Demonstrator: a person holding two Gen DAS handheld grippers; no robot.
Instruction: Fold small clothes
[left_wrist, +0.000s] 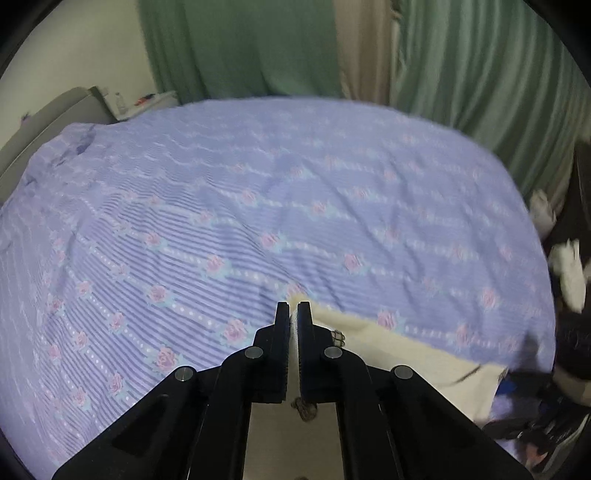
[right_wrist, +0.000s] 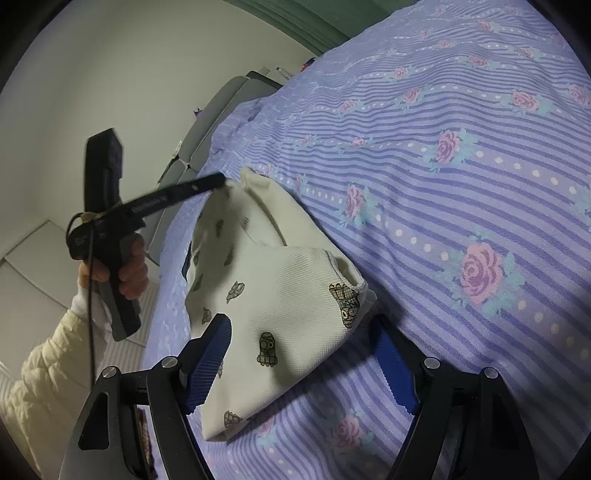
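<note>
A small cream garment (right_wrist: 280, 295) printed with little cartoon figures lies partly lifted on the purple flowered bedspread (right_wrist: 461, 166). My left gripper (left_wrist: 293, 314) is shut on one edge of the cream garment (left_wrist: 406, 354) and holds it just above the bed. In the right wrist view the left gripper (right_wrist: 221, 181) pinches the garment's far corner, held by a hand in a cream sleeve. My right gripper (right_wrist: 299, 332) is open, its blue-padded fingers (right_wrist: 210, 362) on either side of the garment's near end.
The bedspread (left_wrist: 258, 221) covers the whole bed. Green curtains (left_wrist: 480, 74) hang behind it. A grey headboard (left_wrist: 48, 118) and a small table with a bottle (left_wrist: 120, 101) stand at the far left. Dark and white clothes (left_wrist: 569, 273) pile at the right edge.
</note>
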